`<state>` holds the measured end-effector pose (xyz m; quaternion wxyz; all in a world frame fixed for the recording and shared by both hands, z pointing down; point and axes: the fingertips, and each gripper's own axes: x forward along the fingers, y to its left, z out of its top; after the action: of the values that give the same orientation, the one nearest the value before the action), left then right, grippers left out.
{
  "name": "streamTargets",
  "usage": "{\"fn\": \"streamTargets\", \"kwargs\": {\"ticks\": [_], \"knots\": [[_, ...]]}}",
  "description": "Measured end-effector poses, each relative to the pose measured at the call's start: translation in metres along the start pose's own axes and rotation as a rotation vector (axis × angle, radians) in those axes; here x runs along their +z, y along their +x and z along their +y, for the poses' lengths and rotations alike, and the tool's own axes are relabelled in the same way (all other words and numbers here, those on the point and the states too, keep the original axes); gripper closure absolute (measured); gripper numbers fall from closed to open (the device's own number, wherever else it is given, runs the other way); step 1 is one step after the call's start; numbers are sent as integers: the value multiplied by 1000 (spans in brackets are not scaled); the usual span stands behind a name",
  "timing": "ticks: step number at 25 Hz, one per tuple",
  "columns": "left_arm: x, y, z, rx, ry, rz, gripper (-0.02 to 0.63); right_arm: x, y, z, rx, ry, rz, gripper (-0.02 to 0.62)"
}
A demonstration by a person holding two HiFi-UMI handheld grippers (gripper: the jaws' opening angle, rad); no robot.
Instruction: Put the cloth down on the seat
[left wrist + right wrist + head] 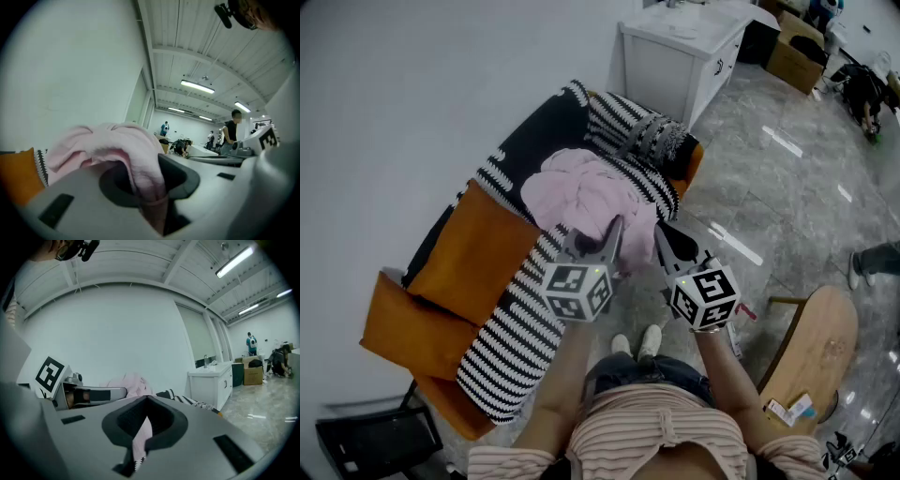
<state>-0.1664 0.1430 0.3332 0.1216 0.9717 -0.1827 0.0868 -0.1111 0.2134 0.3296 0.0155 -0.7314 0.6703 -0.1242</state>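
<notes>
Presently, the crumpled pale-pink fabric cloth (586, 192) sits bunched over the orange upholstered seat (469, 262) and its black-and-white striped throw (511, 347), directly ahead of both tools. The left tool (614, 230) is clamped on the cloth's near fold. The right tool (661, 234) pinches a thin edge just beside it. Both are equally near, so release probably requires only lowering.

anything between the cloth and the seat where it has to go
Nothing visible does. The cloth, pinched in the left gripper and right gripper, is bunched right over the striped seat; the orange cushion lies off to one side.
</notes>
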Motion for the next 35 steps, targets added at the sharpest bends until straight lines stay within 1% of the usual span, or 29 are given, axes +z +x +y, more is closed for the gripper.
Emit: {"fn": "streamTargets", "kwargs": {"ticks": [4,10,17,23,27,35], "knots": [[2,3,-4,-5,-6,-2,491,5,-1,-5,-4,-2,-2,588],[-3,8,-9,-7,-16,4,491,1,-7,-12,-15,-4,7,588],[-9,17,-13,-11,-4,20,491,-4,-8,-18,-15,4,8,588],[-15,21,-7,12,-24,38,491,-5,-8,-24,15,13,12,586],[-18,23,-5,33,-34,41,491,-9,-13,-36,12,27,25,586],[-11,29,3,101,-52,19,491,-19,-25,-64,3,50,51,586]]}}
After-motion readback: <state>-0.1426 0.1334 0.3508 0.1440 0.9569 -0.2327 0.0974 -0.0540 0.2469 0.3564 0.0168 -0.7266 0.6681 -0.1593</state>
